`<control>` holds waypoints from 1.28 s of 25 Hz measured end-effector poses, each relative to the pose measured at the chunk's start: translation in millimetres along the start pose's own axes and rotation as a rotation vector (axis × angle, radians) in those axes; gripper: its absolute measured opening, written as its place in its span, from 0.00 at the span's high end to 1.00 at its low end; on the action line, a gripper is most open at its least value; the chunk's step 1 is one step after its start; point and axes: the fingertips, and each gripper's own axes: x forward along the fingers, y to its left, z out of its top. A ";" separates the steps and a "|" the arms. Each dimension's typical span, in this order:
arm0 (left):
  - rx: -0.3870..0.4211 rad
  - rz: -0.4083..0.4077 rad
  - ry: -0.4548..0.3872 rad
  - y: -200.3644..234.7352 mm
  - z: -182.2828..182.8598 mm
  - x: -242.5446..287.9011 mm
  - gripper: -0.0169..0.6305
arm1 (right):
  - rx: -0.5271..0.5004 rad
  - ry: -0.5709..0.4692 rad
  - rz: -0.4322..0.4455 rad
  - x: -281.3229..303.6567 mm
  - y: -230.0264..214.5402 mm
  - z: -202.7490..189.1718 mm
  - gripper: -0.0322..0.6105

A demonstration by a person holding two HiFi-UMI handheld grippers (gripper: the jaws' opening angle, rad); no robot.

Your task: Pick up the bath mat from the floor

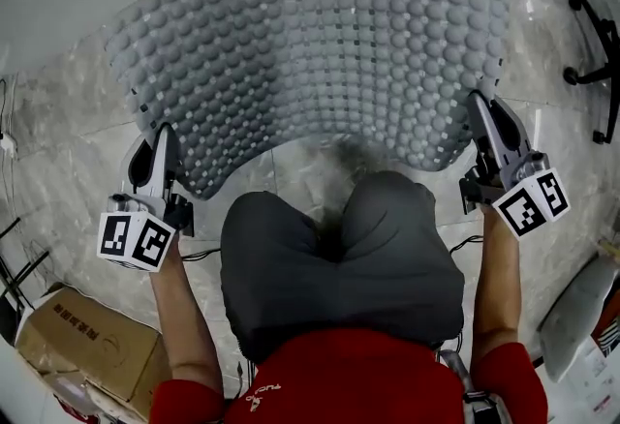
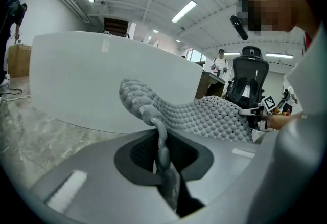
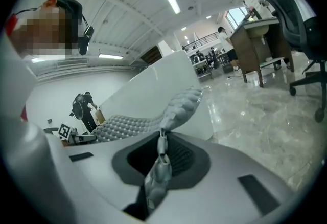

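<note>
While the head view shows the bath mat (image 1: 320,54) spanning its upper frame, the grip shows only close up. Left gripper (image 2: 161,141) and right gripper (image 3: 160,152) each pinch its edge, jaws nearly closed.

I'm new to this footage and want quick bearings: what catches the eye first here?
A big grey bath mat covered in round bumps fills the upper middle of the head view, hanging bowed over the pale marble floor. The left tongs pinch its near left corner and the right tongs its near right corner, both shut on its edge. The person's knees in dark trousers sit at bottom centre.
</note>
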 end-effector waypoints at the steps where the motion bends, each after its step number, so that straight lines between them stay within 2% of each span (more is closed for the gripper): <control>1: 0.004 0.000 -0.008 -4.7 11.8 -6.0 0.91 | 0.000 -0.010 0.002 -4.8 3.9 11.5 0.89; 7: 0.012 -0.003 -0.054 -17.7 63.2 -35.3 0.91 | -0.022 -0.056 0.014 -27.0 33.2 68.5 0.89; 19: 0.020 -0.004 -0.073 -49.5 164.4 -97.3 0.91 | 0.017 -0.115 0.014 -65.8 84.4 165.3 0.89; 28: 0.002 -0.010 -0.053 -103.2 224.2 -111.9 0.91 | 0.036 -0.094 -0.015 -108.4 77.4 227.6 0.89; 32: -0.022 -0.001 -0.041 -114.2 223.9 -117.4 0.91 | 0.057 -0.089 -0.010 -122.1 73.8 226.8 0.89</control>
